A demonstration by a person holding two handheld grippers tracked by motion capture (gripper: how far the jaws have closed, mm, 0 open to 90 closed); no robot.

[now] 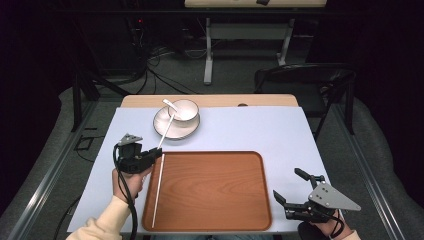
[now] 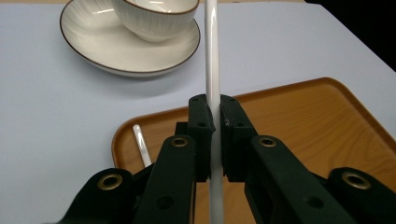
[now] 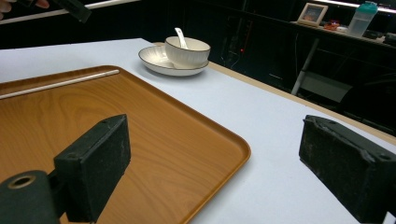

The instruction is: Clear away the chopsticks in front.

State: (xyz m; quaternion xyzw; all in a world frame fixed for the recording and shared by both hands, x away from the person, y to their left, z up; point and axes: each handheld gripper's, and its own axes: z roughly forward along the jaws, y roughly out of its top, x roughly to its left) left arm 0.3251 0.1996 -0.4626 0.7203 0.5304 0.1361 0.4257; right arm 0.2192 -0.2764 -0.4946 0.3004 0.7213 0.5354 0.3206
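Observation:
My left gripper (image 1: 156, 152) (image 2: 215, 114) is shut on a thin white chopstick (image 1: 166, 131) (image 2: 212, 70) at the tray's far left corner; the stick points toward the plate. A second white chopstick (image 1: 157, 192) (image 2: 141, 149) (image 3: 60, 84) lies inside the brown wooden tray (image 1: 215, 210) (image 2: 303, 121) (image 3: 154, 126), along its left rim. Beyond the tray a white bowl (image 1: 184, 110) (image 2: 154, 18) (image 3: 187, 51) with a spoon (image 1: 171, 105) (image 3: 181, 37) in it sits on a white plate (image 1: 172, 131) (image 2: 102, 46) (image 3: 154, 58). My right gripper (image 1: 287, 183) (image 3: 215, 158) hovers open by the tray's near right corner, with nothing between its jaws.
A pale blue mat (image 1: 260, 130) covers the wooden table (image 1: 215, 100). A dark chair (image 1: 305, 82) stands past the table's far right corner, and cables lie on the floor behind.

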